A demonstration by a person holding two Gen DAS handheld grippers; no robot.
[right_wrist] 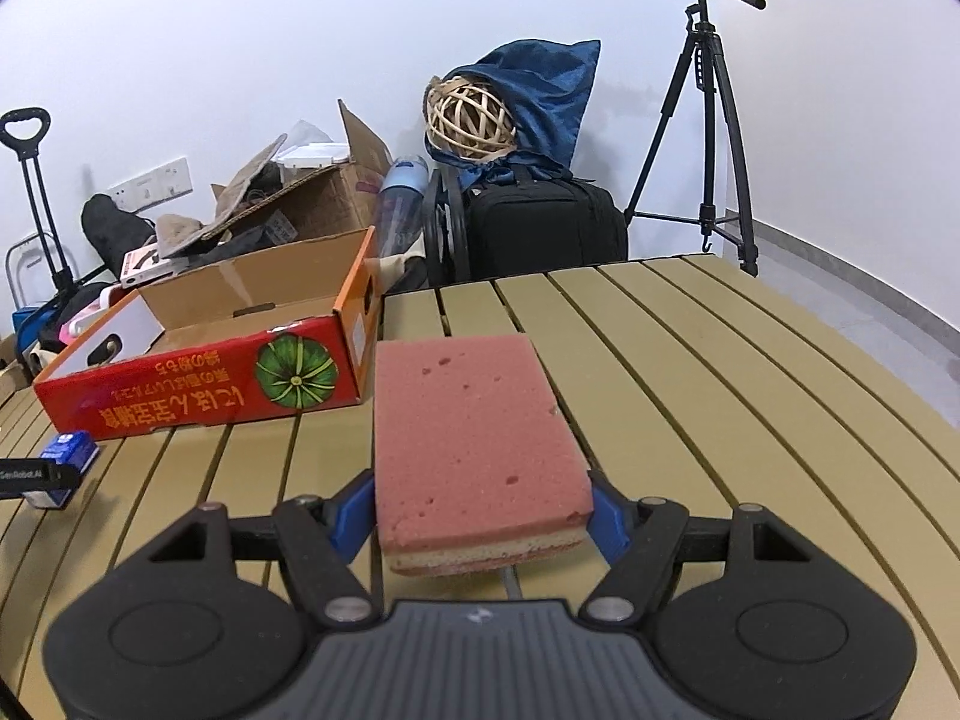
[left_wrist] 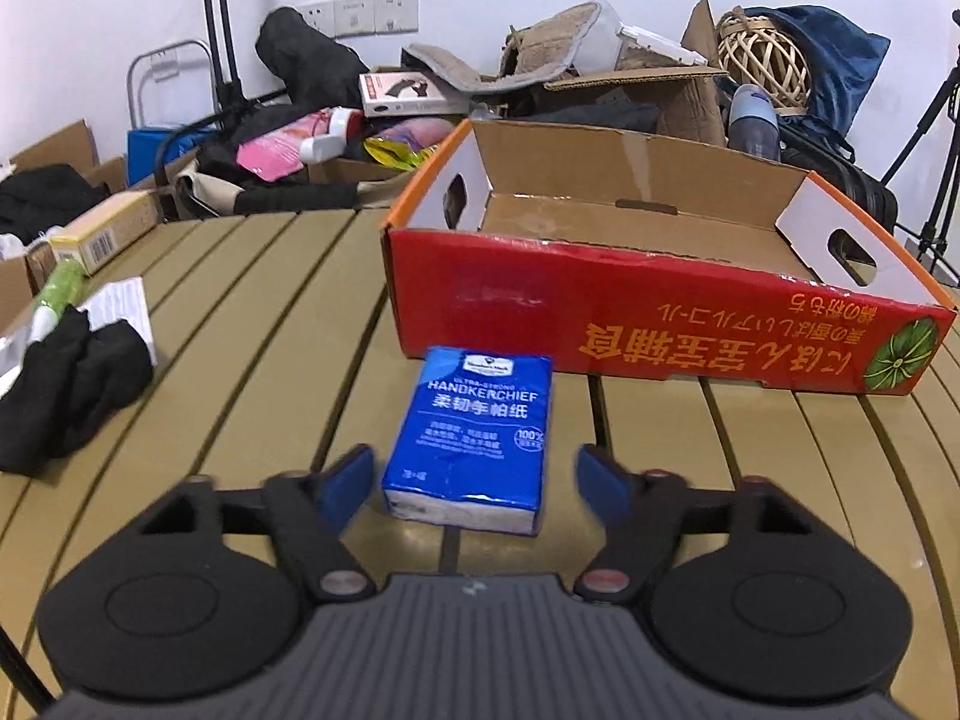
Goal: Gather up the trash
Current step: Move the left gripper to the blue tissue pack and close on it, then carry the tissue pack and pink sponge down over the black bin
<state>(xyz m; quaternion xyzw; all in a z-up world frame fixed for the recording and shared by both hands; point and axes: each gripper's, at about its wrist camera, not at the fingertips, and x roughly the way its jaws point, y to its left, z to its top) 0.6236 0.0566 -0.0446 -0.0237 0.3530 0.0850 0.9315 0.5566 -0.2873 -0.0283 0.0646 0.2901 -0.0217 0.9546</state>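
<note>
Two grippers over slatted table (left_wrist: 252, 312). Left gripper (left_wrist: 474, 483) open, pads flanking blue tissue pack (left_wrist: 474, 438) w/ gaps both sides, not touching; red cardboard tray (left_wrist: 648, 312) just beyond pack's far edge. Right gripper (right_wrist: 483, 516) clamped on pink sponge (right_wrist: 474, 450); tray ahead-left of it, bare slats ahead-right to table edge.

Tissue pack (right_wrist: 62, 466) half hidden, box print (left_wrist: 720, 342) blurred
</note>
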